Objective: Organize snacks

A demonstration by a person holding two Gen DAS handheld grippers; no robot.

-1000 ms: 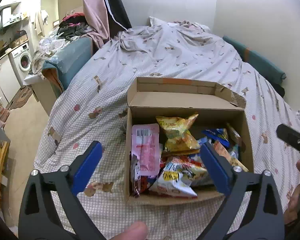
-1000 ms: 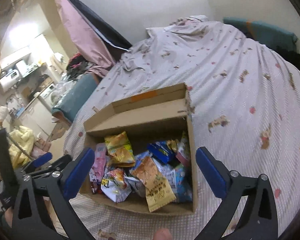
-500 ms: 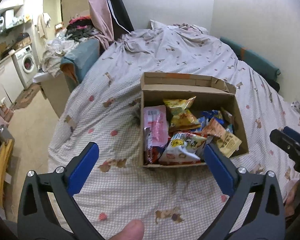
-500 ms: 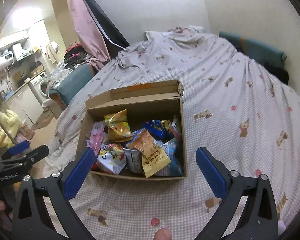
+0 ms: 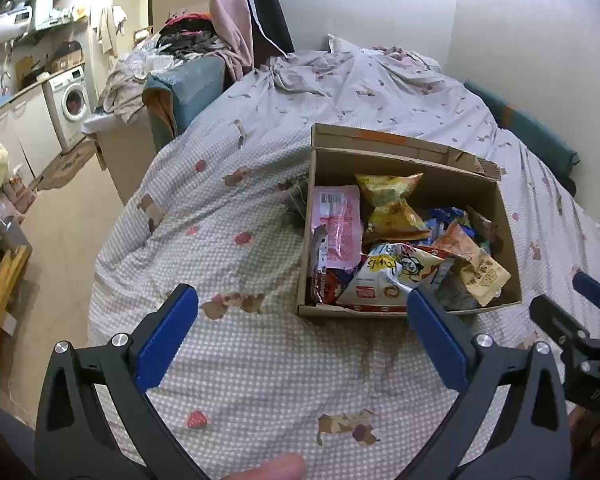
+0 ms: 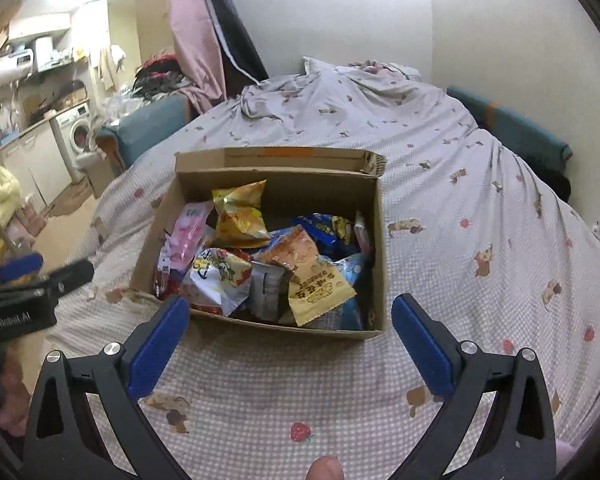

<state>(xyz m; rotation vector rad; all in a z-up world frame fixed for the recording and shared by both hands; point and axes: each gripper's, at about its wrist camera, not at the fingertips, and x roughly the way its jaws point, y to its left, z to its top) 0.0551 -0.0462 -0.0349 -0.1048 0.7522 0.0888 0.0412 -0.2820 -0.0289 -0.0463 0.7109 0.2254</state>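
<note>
Upright snack box (image 6: 260,322), orientation perhaps lengthwise

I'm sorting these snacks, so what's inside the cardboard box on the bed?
The cardboard box holds a loose pile of packets: a yellow bag at the back, a pink packet, an orange packet on top. Whatever lies beneath them is covered.

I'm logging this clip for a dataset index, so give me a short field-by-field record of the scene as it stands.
setting: bed with a patterned quilt
container: open cardboard box resting on the quilt
contents: loose snack packets, including a yellow bag, a pink packet and an orange packet
left gripper: open, empty, short of the box
right gripper: open, empty, at the box's near wall
snacks outside box: none visible
</note>
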